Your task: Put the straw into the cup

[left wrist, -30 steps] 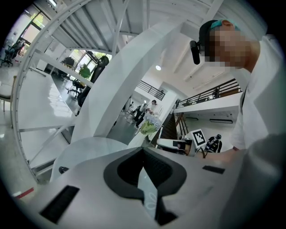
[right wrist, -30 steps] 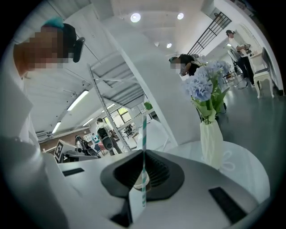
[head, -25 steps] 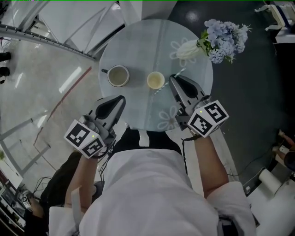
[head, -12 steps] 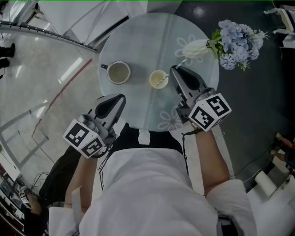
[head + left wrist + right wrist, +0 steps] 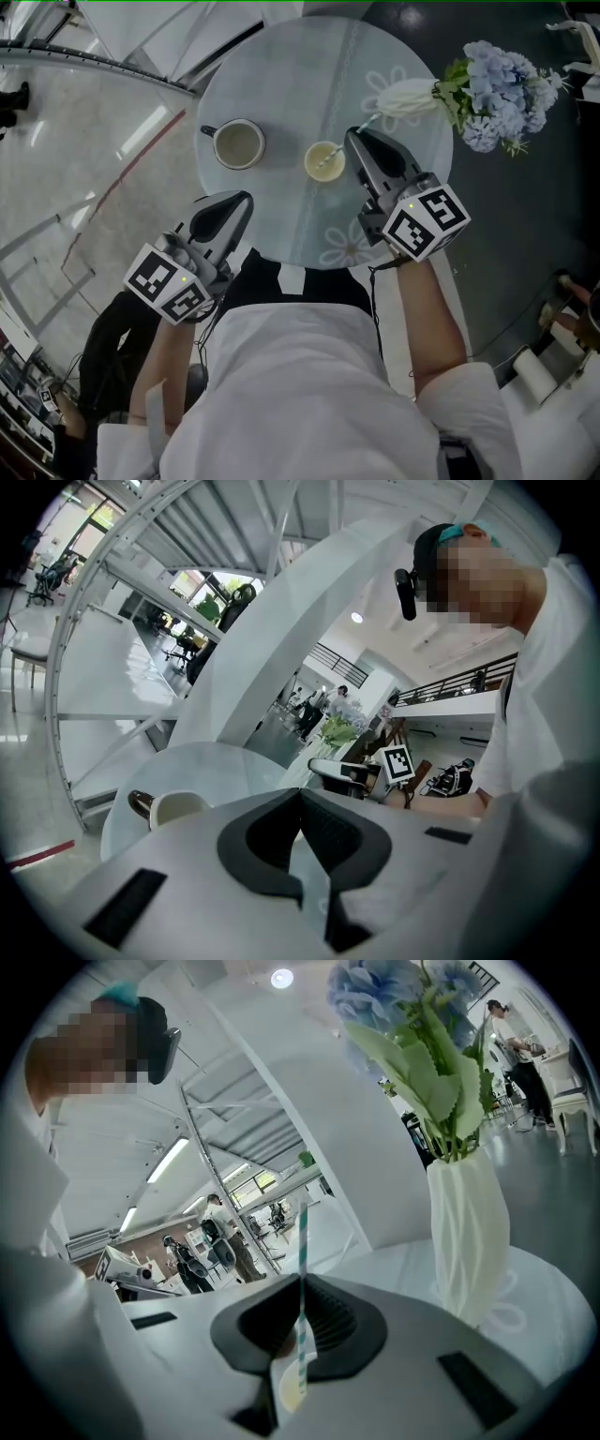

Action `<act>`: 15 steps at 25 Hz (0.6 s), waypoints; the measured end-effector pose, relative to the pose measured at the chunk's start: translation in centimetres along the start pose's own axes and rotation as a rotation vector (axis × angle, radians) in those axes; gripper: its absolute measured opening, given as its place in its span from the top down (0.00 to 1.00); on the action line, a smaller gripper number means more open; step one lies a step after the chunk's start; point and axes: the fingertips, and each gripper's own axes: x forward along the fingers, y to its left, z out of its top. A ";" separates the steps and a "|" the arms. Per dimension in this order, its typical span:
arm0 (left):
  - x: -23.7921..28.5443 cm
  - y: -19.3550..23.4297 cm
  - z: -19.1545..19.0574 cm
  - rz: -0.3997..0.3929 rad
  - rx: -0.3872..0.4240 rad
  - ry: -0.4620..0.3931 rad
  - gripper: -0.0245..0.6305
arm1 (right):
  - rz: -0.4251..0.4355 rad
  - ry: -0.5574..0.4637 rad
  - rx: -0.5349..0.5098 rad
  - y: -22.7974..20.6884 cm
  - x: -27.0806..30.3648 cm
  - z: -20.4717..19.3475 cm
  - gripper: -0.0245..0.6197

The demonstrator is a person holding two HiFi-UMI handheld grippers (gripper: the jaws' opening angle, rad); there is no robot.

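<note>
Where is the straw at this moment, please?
The straw is pinched in the right gripper's jaws; in the head view its lower end is at the small yellow cup near the table's middle, with the white vase to the right.

Round pale table (image 5: 281, 84) with mug (image 5: 239, 143), cup (image 5: 322, 161), flower vase (image 5: 409, 96).

Left gripper (image 5: 246, 198) jaws closed, empty, right gripper (image 5: 352, 137) jaws clamped on straw (image 5: 302, 1241), both angled slightly downward
</note>
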 end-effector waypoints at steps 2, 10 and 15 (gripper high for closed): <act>0.0 0.1 -0.3 0.001 -0.003 0.003 0.93 | -0.001 0.004 0.001 -0.2 0.3 -0.3 0.91; 0.4 0.6 -1.3 0.006 -0.012 0.011 0.93 | 0.006 0.024 -0.019 -0.9 1.0 -1.8 0.91; 0.4 0.9 -1.8 0.005 -0.015 0.014 0.93 | -0.006 0.027 -0.024 -1.3 1.4 -2.5 0.91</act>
